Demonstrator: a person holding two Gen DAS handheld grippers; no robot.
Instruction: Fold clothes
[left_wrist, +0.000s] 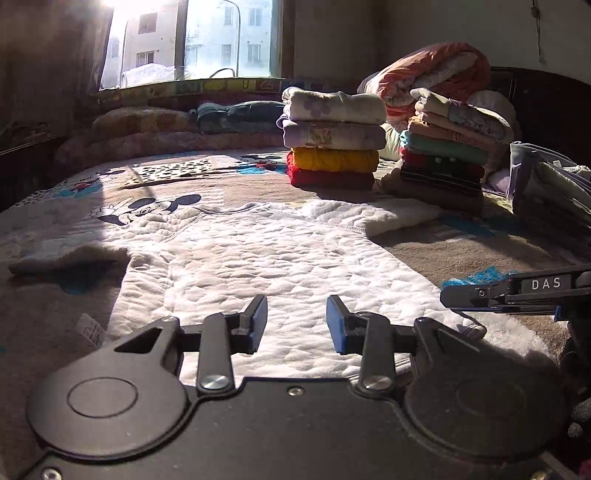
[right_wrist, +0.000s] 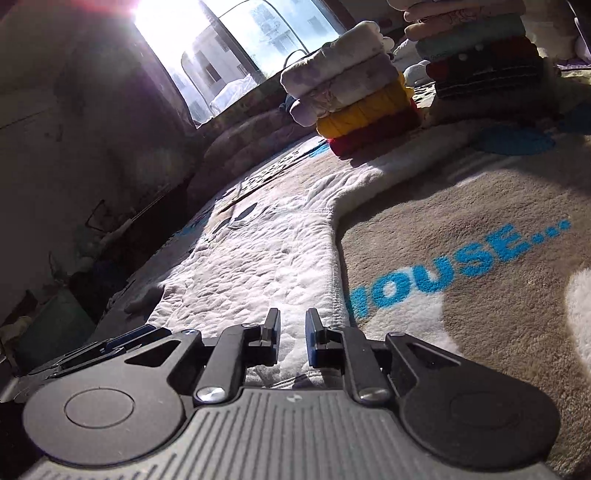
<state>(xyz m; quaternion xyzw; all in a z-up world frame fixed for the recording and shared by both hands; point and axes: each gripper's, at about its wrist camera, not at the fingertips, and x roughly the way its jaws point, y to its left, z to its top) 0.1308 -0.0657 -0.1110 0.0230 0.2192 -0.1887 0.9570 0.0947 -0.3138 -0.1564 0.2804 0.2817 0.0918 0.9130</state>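
Nearest me, the left gripper (left_wrist: 296, 323) hovers low over the hem of the white quilted top (left_wrist: 266, 258), its blue-padded jaws spread wide with nothing between them. Just beside it on the right, the right gripper (right_wrist: 292, 334) sits at the garment's near right corner, jaws parted by a narrower gap and empty, though the cloth runs right under them.

The top lies spread flat on the bed blanket (right_wrist: 480, 221), hem toward the near edge, sleeves reaching out to either side, neck toward the far edge. It looks soft, light and limp, a little thick from the quilting, so I'd expect it to drape and sag rather than hold shape. The stitched hem corners and side seams seem the firmest places to pinch.

Farther back, toward the blanket's far edge, stand two folded stacks (left_wrist: 334, 138), (left_wrist: 447, 147), and beyond them the window (left_wrist: 192, 40).
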